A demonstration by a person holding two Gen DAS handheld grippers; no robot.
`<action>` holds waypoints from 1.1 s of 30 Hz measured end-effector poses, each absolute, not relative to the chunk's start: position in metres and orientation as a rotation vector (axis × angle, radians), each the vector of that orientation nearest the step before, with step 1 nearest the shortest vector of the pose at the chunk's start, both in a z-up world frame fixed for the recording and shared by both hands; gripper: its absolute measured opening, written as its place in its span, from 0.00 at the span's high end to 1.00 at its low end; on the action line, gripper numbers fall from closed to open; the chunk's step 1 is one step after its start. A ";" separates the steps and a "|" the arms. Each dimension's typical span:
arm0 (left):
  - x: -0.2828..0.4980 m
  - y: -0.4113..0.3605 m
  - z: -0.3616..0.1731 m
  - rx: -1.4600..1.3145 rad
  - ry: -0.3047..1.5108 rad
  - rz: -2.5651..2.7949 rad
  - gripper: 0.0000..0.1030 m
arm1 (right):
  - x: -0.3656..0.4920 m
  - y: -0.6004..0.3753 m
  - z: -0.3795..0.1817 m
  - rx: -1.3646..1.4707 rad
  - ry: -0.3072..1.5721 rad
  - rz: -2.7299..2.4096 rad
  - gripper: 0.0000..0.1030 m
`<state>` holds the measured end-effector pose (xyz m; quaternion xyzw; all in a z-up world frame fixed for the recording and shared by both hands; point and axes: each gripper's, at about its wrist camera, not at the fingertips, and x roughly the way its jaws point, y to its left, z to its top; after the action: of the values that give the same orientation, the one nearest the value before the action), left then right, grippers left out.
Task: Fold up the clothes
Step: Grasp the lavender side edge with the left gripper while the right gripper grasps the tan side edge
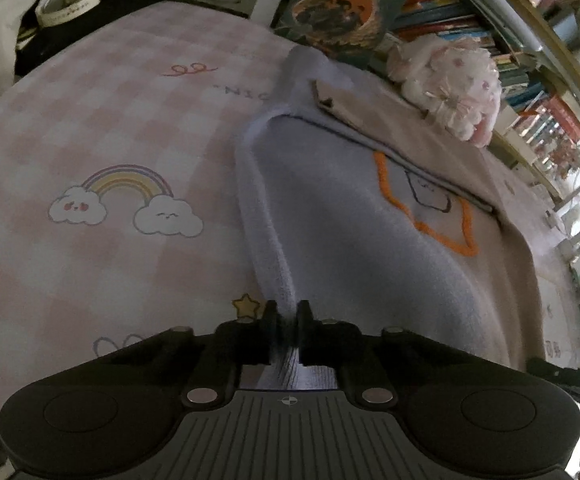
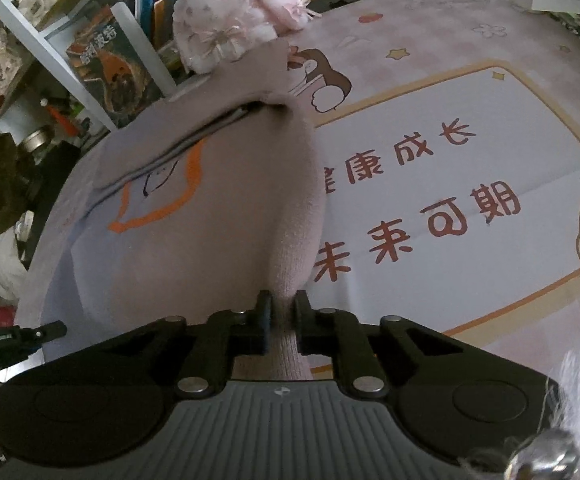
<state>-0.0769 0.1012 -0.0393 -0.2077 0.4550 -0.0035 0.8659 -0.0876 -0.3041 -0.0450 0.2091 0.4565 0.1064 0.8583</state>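
Across both wrist views, a pale lilac sweater with an orange embroidered outline lay on a printed mat that covered the table. The left gripper was clamped on a ribbed edge of the sweater, the knit pinched between its two fingers. The right gripper was likewise closed on another ribbed edge of the same garment, which rose in a ridge toward the camera. Judged from this, a fold was in hand: both near corners were held and lifted, while the far part of the sweater lay flat with one layer already turned over it. The next move would call for carrying both held edges forward together, level and at equal pace, then laying them on the far part before release. Uneven travel would probably skew the fold. A pink plush toy sat just beyond the sweater, near the mat's far edge. Crowded bookshelves stood behind it.
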 end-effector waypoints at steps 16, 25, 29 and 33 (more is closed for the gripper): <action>-0.131 0.102 -0.031 -0.599 0.904 0.001 0.95 | -0.125 -0.325 -0.026 0.398 0.955 0.313 0.91; -0.173 0.088 -0.036 -0.619 0.918 0.040 0.96 | -0.157 -0.344 -0.030 0.409 1.014 0.364 0.91; -0.187 0.085 -0.037 -0.631 0.928 0.049 0.96 | -0.171 -0.351 -0.033 0.422 1.046 0.380 0.91; -0.198 0.084 -0.038 -0.641 0.936 0.059 0.96 | -0.182 -0.358 -0.036 0.439 1.077 0.395 0.91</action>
<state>-0.1975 0.0841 -0.0385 -0.3038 0.4433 0.0280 0.8429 -0.1818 -0.3575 -0.0365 0.2060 0.5052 0.1852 0.8173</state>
